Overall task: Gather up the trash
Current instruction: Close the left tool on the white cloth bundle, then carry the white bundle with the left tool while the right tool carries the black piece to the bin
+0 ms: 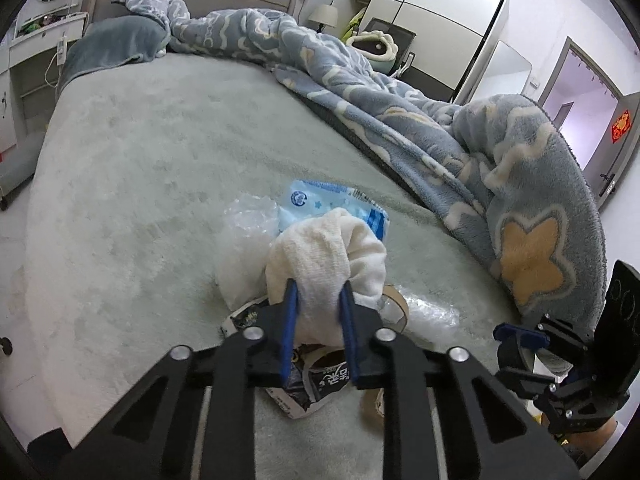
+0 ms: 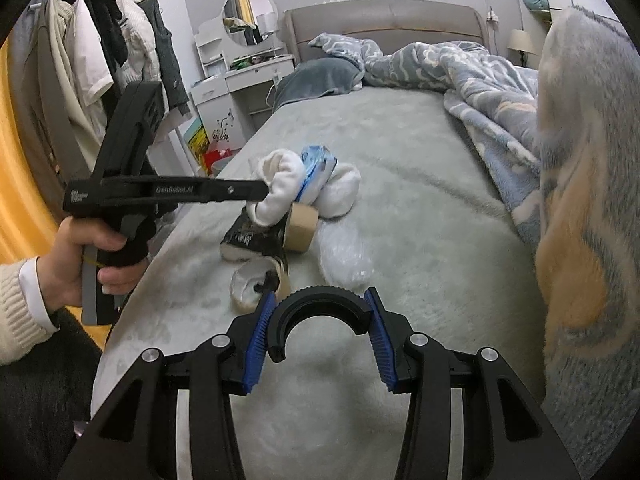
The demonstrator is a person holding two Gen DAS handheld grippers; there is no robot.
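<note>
A heap of trash lies on the green bed cover (image 1: 140,168): a blue wet-wipe packet (image 1: 320,200), clear bubble wrap (image 1: 244,248), a cardboard tape roll (image 2: 301,226) and a torn black wrapper (image 2: 250,240). My left gripper (image 1: 319,296) is shut on a white cloth wad (image 1: 324,256) and holds it above the heap; it also shows in the right wrist view (image 2: 276,192). My right gripper (image 2: 320,304) is shut on a black ring-shaped part (image 2: 320,296), nearer the bed's foot.
A rumpled blue patterned blanket (image 1: 460,140) runs along the right side of the bed and rises close on the right (image 2: 580,200). A white dressing table (image 2: 240,76) and hanging clothes (image 2: 100,52) stand at the left. A wardrobe (image 1: 436,20) stands behind.
</note>
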